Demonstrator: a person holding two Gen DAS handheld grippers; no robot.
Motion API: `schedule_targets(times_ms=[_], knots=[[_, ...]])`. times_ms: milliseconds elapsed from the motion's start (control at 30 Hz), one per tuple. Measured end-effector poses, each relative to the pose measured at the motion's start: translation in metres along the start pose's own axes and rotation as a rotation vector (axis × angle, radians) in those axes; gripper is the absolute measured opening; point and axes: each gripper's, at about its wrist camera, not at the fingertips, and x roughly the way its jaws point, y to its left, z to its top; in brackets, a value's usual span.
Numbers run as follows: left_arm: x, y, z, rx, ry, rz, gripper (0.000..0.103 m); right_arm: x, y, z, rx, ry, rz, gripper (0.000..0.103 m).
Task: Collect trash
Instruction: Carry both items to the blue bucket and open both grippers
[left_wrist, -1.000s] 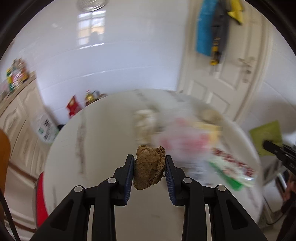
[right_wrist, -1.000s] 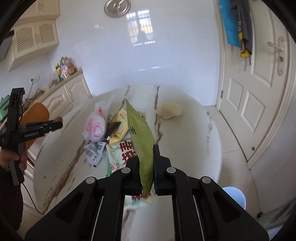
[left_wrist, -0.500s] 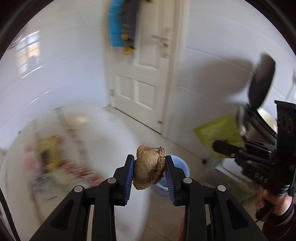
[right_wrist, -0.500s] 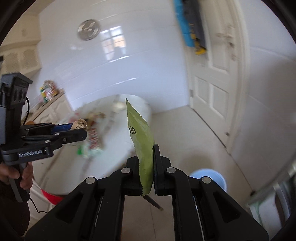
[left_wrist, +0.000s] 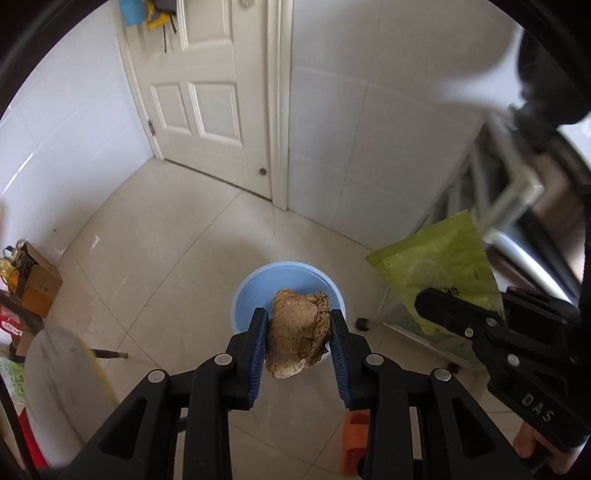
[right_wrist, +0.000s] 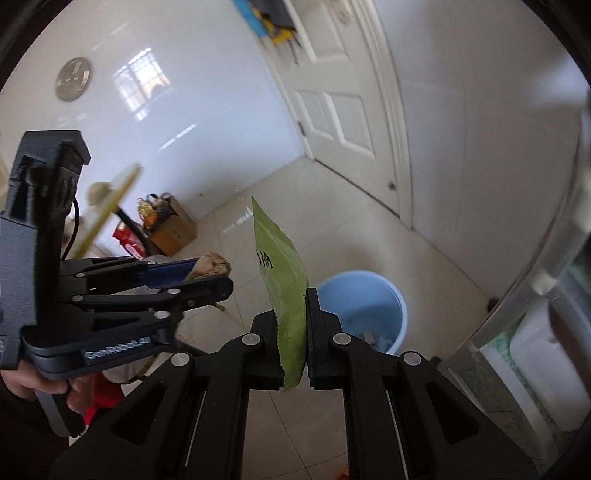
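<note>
Left to right in the left wrist view: a cardboard box (left_wrist: 38, 286) against the wall; at centre, the left gripper (left_wrist: 298, 341) clamped on a crumpled brown paper wad (left_wrist: 297, 338), held above the blue bin (left_wrist: 258, 291) on the tiled floor; at right, the right gripper (left_wrist: 448, 306) pinching a green snack wrapper (left_wrist: 439, 267) to the side of the bin. The right wrist view shows the left gripper (right_wrist: 218, 275) at left, then the right gripper (right_wrist: 293, 332) closed on the wrapper's (right_wrist: 282, 273) lower edge, with the bin (right_wrist: 369, 295) ahead and to the right. Likely risks: the wad, released while only partly over the opening, may strike the rim and roll off; the light, flat wrapper may flutter past the bin if let go from the side or from too high
</note>
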Motion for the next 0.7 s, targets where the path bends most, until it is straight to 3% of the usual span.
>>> schedule_targets(times_ms=[200,267,300,333,400,567,633,700], knots=[[0.08,0.024,0.049,-0.006,0.039,0.022,0.031,0.059,-0.043,0.011,0.05,0.056,0.002,0.009],[0.095,0.028,0.06,-0.011,0.045,0.032,0.046,0.077,-0.054,0.013,0.064,0.069,0.005,0.009],[0.101,0.026,0.063,-0.013,0.046,0.035,0.066,0.084,-0.058,0.013,0.069,0.074,0.006,0.009],[0.105,0.027,0.065,-0.016,0.037,0.043,0.08,0.092,-0.063,0.012,0.076,0.081,0.003,0.009],[0.111,0.023,0.071,-0.02,0.006,0.088,0.081,0.102,-0.068,0.01,0.085,0.09,0.009,0.009],[0.088,0.012,0.057,-0.059,-0.051,0.118,0.082,0.121,-0.07,0.011,0.113,0.091,0.033,0.013],[0.076,0.006,0.053,-0.066,-0.07,0.122,0.082,0.123,-0.067,0.014,0.114,0.1,0.023,0.021],[0.061,-0.001,0.047,-0.074,-0.091,0.113,0.082,0.118,-0.062,0.018,0.105,0.093,0.012,0.046]])
